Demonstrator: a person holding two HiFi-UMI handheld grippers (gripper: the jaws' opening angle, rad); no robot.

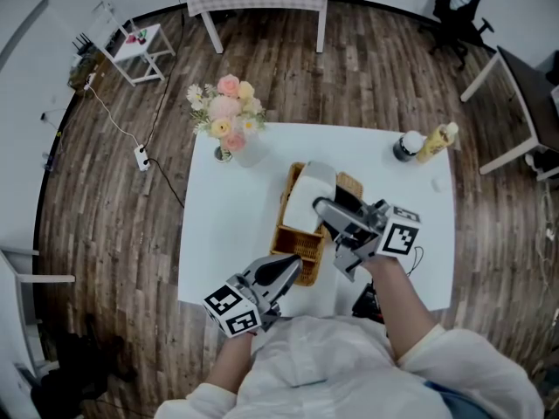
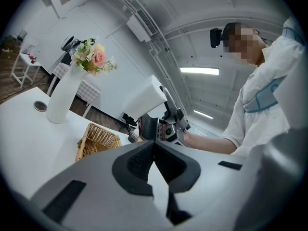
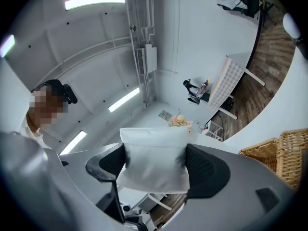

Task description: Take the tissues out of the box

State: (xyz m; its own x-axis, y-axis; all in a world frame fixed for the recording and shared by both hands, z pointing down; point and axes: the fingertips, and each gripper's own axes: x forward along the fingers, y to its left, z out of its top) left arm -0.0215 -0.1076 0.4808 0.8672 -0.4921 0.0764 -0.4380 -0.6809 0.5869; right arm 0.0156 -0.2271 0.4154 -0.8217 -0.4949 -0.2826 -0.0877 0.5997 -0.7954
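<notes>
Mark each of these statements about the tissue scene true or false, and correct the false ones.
1. The right gripper has its fingers shut on the white tissues. True.
2. The left gripper has its fingers spread wide. False: they are together, with nothing between them.
3. The flower vase stands inside the wicker basket. False: it stands on the table near the far left corner, apart from the basket.
4. A yellowish bottle is near the table's far right corner. True.
5. The tissues lie flat on the table. False: they are held up over the basket.
</notes>
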